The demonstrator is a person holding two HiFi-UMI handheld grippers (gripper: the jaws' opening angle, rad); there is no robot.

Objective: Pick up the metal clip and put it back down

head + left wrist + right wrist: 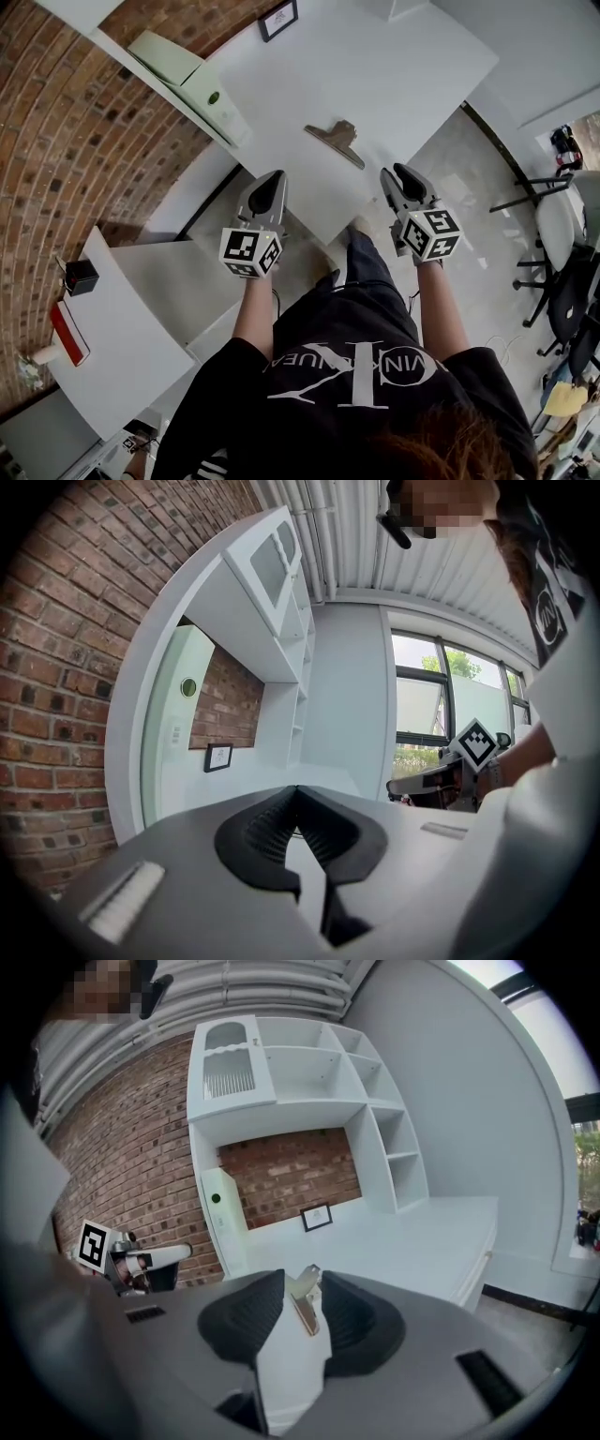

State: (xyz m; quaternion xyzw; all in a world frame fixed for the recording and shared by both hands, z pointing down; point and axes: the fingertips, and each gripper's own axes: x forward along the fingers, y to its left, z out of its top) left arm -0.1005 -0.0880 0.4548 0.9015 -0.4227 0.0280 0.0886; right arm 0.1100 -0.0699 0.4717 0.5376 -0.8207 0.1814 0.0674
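Head view shows the metal clip (pixel 335 141) lying flat on the white table (pixel 412 66), ahead of both grippers with bare tabletop between. The left gripper (pixel 268 180) has its jaws pressed together, empty; the right gripper (pixel 396 172) has its jaws parted, empty. A pale green box (pixel 192 80) and a small framed picture (pixel 278 19) stand by the brick wall (pixel 66 122). The white lettering on the black shirt (pixel 347 366) is too broken up to read.
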